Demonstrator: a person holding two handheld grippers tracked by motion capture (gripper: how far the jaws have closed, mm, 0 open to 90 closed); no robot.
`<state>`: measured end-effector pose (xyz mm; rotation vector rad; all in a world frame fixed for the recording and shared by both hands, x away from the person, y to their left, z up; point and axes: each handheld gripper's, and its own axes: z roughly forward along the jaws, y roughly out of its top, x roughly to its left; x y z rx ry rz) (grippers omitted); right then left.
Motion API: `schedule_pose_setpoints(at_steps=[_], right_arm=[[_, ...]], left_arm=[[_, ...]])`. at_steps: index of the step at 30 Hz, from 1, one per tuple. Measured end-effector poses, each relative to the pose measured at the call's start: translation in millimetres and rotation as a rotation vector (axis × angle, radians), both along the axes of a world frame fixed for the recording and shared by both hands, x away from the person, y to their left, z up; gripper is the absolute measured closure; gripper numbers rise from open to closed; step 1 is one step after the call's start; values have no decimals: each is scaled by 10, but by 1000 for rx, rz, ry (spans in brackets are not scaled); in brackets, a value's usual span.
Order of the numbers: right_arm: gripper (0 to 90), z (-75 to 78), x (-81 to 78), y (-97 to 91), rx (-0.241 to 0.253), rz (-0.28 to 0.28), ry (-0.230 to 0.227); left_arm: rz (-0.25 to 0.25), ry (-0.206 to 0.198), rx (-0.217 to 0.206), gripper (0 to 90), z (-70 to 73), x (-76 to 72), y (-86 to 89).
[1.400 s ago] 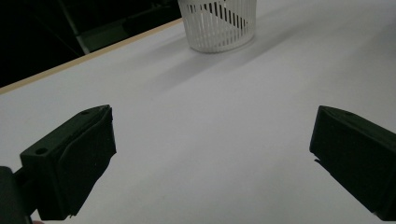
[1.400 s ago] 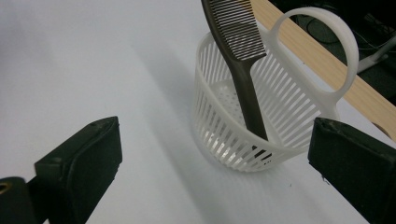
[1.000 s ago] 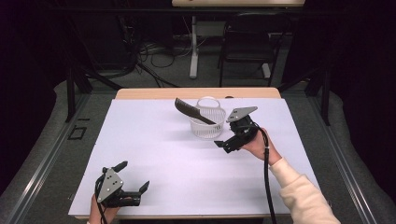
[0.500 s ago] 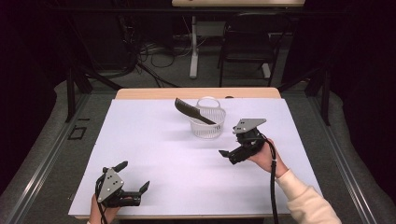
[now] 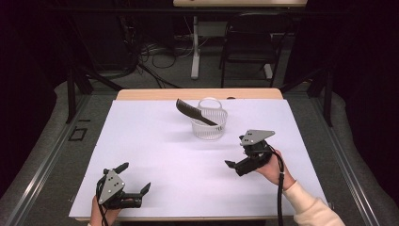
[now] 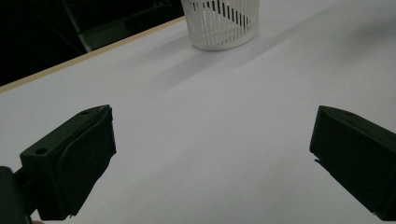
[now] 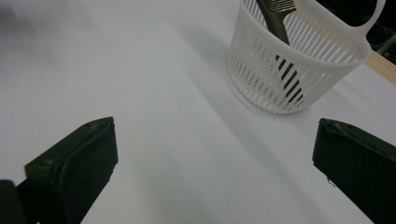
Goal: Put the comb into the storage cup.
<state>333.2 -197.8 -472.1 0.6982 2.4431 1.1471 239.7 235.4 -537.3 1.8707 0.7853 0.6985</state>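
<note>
Right gripper view has the two black fingers [image 7: 70, 172] spread wide apart with nothing between them — just bare white tabletop [image 7: 140, 93]. Past them, up and to the right, sits the white slotted basket [image 7: 299, 70], near but not touching, with the dark comb [image 7: 278, 18] standing tilted inside it, teeth end poking above the rim.

Left gripper view is much the same: fingers [image 6: 70, 158] wide apart over bare tabletop, basket [image 6: 222, 23] well away at the top edge.

From the high view, the right gripper [image 5: 239, 165] sits in the person's hand just this side of the basket [image 5: 209, 123] and a bit to its right. The comb [image 5: 195, 111] leans out over the basket's left rim. The left gripper [image 5: 136, 181] hangs at the near left edge of the tabletop [image 5: 155, 146], well apart from everything.
</note>
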Motion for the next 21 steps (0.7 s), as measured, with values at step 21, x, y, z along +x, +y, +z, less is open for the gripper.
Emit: schedule_pose_setpoints(at_steps=[21], right_arm=[[0, -253, -312, -121, 32, -35, -14]], left_arm=[[6, 2, 3, 3, -2, 7, 4]])
